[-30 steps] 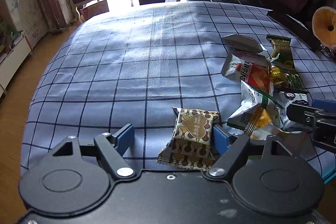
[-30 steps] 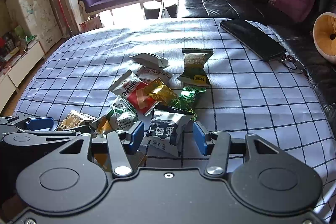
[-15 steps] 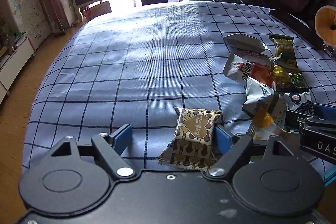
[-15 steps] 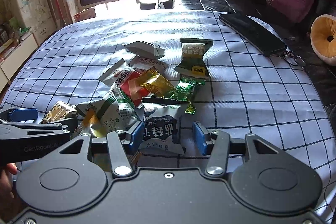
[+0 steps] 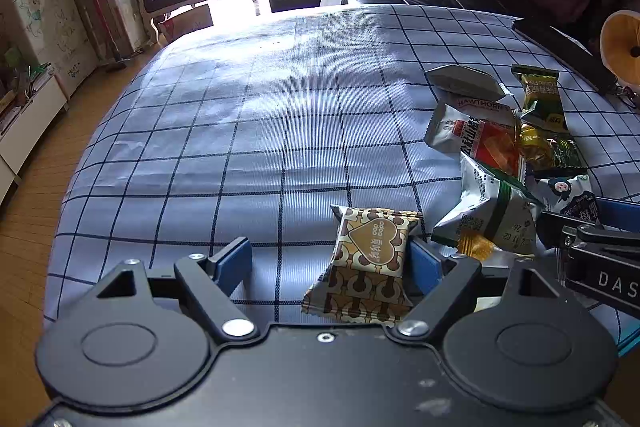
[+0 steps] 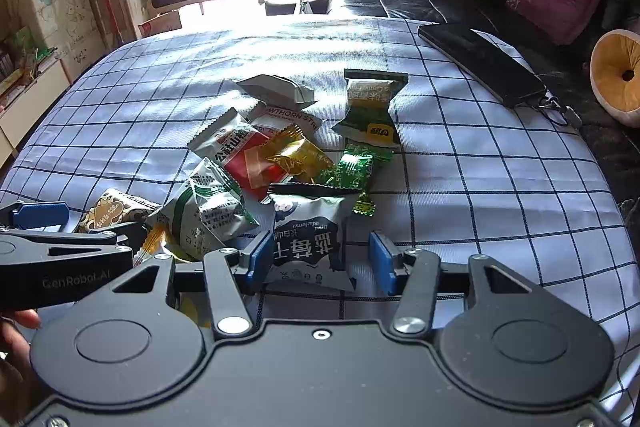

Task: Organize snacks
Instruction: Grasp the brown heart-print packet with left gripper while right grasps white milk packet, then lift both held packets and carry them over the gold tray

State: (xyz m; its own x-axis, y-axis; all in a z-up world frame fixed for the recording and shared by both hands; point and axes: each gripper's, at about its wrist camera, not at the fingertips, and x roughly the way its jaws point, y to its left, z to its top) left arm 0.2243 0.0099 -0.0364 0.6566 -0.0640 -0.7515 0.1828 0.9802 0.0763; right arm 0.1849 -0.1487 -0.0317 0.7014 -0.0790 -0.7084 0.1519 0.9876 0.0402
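Observation:
A pile of snack packets lies on the checked blue cloth. My left gripper is open; a brown patterned packet with a heart lies between its fingers, against the right finger. That packet also shows in the right wrist view. My right gripper is open around a white packet with dark print, which lies next to its left finger. Beside it lie a green-and-white packet, a red-and-white packet, a gold candy and green candies.
A dark green packet and a grey packet lie farther back. A black phone with a keyring lies at the right rear of the cloth. A black sofa with a purple cushion stands behind. Wood floor drops off at the left.
The right gripper has moved forward, so the white packet now lies between its fingers. The left gripper has barely shifted, with the brown packet still between its fingers.

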